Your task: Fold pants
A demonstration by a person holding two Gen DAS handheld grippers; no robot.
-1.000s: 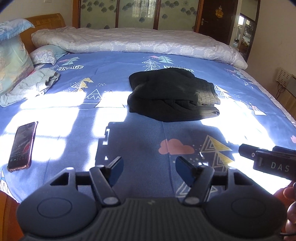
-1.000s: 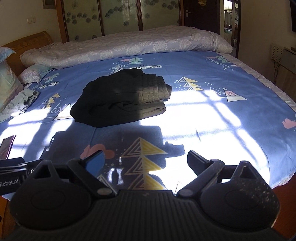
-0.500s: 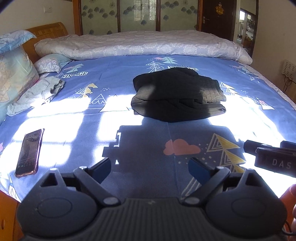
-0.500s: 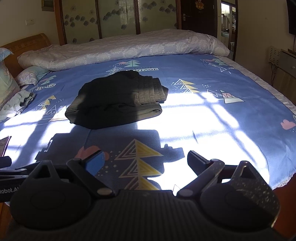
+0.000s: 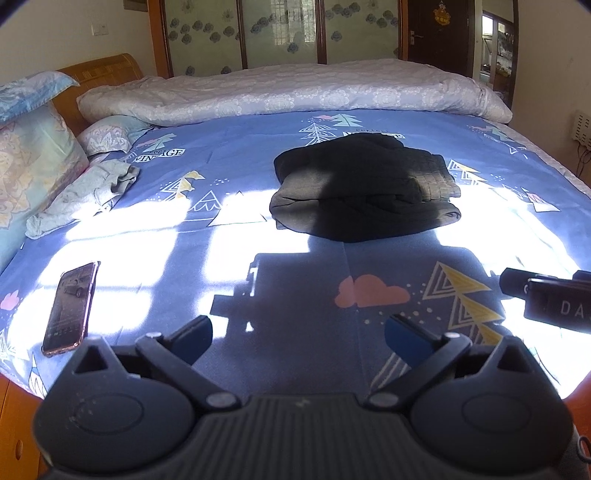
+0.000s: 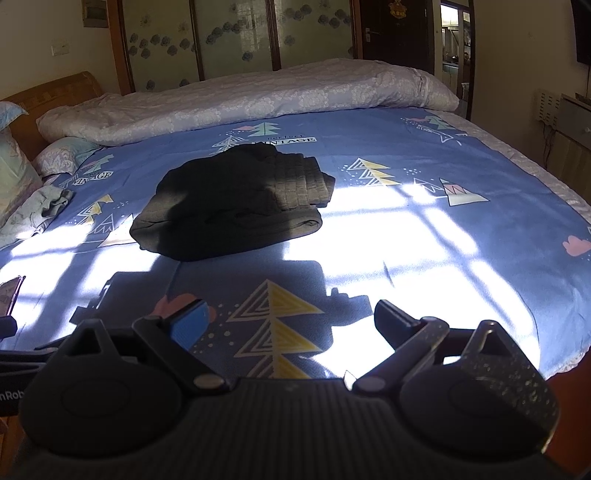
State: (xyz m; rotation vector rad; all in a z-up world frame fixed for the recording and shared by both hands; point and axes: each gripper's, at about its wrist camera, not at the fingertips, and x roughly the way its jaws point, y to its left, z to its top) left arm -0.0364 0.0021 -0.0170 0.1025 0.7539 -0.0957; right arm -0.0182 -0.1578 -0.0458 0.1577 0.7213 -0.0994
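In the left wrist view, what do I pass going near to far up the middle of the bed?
Left hand-held gripper → pink cloud print → folded dark pants → rolled white quilt → wardrobe doors.

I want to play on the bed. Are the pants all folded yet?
Looks nearly finished. The pants lie in a folded bundle in the middle of the bed, with layers stacked. Nothing is in hand: the left gripper and right gripper are both open, empty, and well short of the pants. At most some tidying seems left.
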